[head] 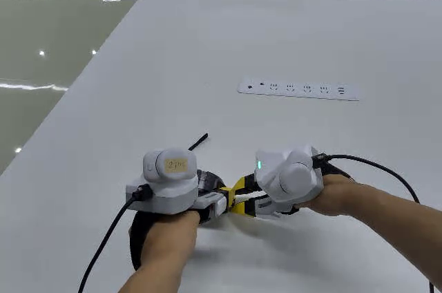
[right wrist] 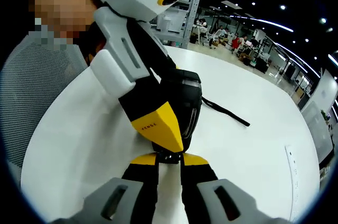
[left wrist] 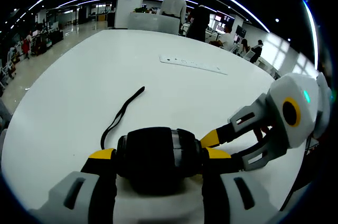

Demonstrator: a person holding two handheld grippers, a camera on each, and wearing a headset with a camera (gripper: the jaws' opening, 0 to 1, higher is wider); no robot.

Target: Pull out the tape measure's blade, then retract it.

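Observation:
The black tape measure (left wrist: 158,147) sits between the yellow-tipped jaws of my left gripper (left wrist: 158,155), which is shut on its body just above the white table (head: 207,65). Its black wrist strap (left wrist: 122,113) trails away across the table. My right gripper (right wrist: 169,159) faces it from the right, jaws nearly together on the blade's end tab at the case mouth. In the head view the two grippers meet low at the table's near edge, left gripper (head: 210,193) and right gripper (head: 239,197), with the tape measure (head: 206,180) between them. No length of blade shows.
A white power strip (head: 298,89) lies flat further back on the table, to the right of centre. Each gripper trails a black cable (head: 376,167) over the near edge. People stand beyond the far end of the table (left wrist: 179,7).

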